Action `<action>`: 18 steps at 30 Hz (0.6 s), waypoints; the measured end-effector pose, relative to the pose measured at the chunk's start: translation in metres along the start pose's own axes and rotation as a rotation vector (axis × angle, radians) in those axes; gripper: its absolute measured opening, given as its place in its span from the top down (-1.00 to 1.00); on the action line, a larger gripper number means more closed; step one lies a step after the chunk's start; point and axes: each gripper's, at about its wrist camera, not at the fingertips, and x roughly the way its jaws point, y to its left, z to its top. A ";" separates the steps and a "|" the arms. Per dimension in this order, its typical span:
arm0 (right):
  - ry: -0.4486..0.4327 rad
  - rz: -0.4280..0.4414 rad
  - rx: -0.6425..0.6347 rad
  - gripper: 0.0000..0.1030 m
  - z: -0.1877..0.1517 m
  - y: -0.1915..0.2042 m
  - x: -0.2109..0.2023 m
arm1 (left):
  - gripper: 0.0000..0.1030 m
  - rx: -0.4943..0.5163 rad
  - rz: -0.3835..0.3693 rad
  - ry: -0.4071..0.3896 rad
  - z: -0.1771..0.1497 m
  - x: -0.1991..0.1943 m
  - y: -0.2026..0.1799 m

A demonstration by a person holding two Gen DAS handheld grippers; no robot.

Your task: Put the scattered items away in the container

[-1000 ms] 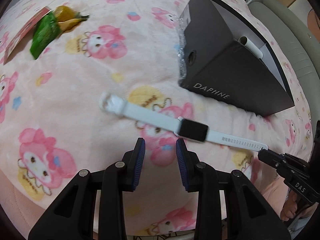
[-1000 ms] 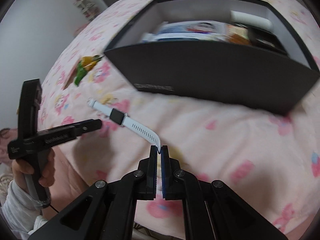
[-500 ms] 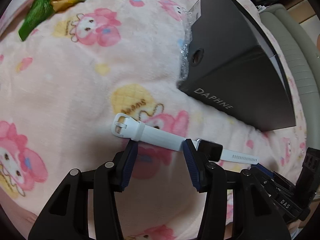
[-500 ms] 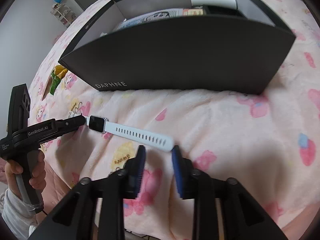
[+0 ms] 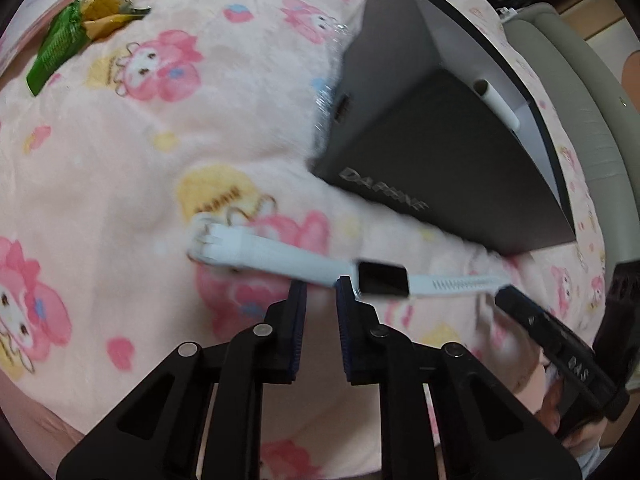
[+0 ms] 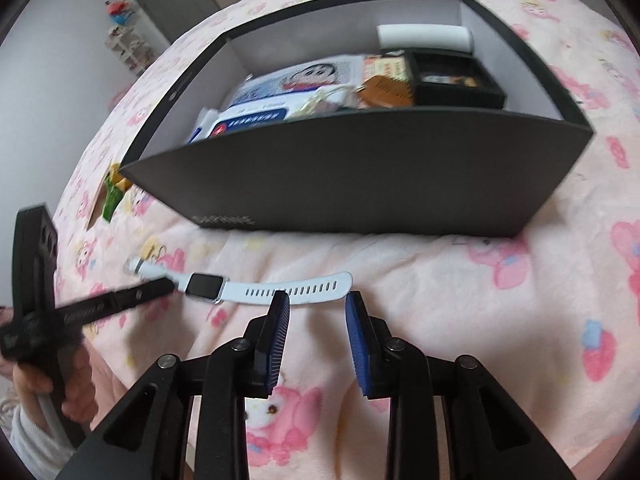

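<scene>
Here the watch [image 5: 320, 264] lies flat on the pink blanket [image 5: 120, 168], stretched out just in front of the dark box [image 5: 432, 152], its black face up and its white strap running out to both sides. The left gripper [image 5: 321, 286] has its fingers at the strap just beside the face, one pad on each side of the band; the gap between them is narrow, but blur hides whether they actually pinch it, so I cannot tell. From the right wrist view the same gripper's tip [image 6: 160, 286] sits against the buckle half of the watch [image 6: 240, 286].

The right gripper [image 6: 317, 300] is spread wide, its blue pads [image 6: 280, 320] just short of the perforated strap end and holding nothing.

The box [image 6: 360, 184] stands open-topped, with packets, a white roll [image 6: 424, 38] and a small black tray [image 6: 456, 80] inside. A green and yellow wrapper [image 5: 76, 36] lies well apart on the blanket, beyond the box's far corner.
</scene>
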 end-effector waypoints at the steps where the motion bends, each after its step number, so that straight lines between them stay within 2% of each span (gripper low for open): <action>1: -0.001 0.003 0.012 0.51 0.000 -0.002 -0.002 | 0.72 0.001 -0.001 -0.003 -0.001 -0.002 0.001; 3: 0.003 0.017 0.033 0.51 -0.002 -0.005 -0.005 | 0.66 -0.007 -0.006 -0.012 0.000 -0.008 0.007; 4: 0.017 0.034 0.038 0.50 -0.004 -0.007 -0.005 | 0.46 -0.024 -0.002 -0.020 0.003 -0.011 0.013; 6: 0.047 0.062 0.041 0.47 -0.008 -0.008 -0.003 | 0.29 -0.069 -0.008 -0.027 0.008 -0.013 0.027; 11: 0.086 0.052 0.078 0.45 -0.009 -0.013 0.014 | 0.14 -0.177 -0.051 -0.004 0.014 -0.003 0.053; 13: 0.089 0.058 0.101 0.34 -0.006 -0.017 0.021 | 0.01 -0.205 -0.051 0.001 0.013 0.002 0.056; 15: 0.083 0.067 0.129 0.34 0.000 -0.021 0.027 | -0.12 -0.182 -0.031 -0.012 0.014 0.007 0.050; 18: 0.045 0.069 0.146 0.34 0.008 -0.021 0.029 | -0.07 -0.185 -0.017 -0.041 0.017 0.003 0.052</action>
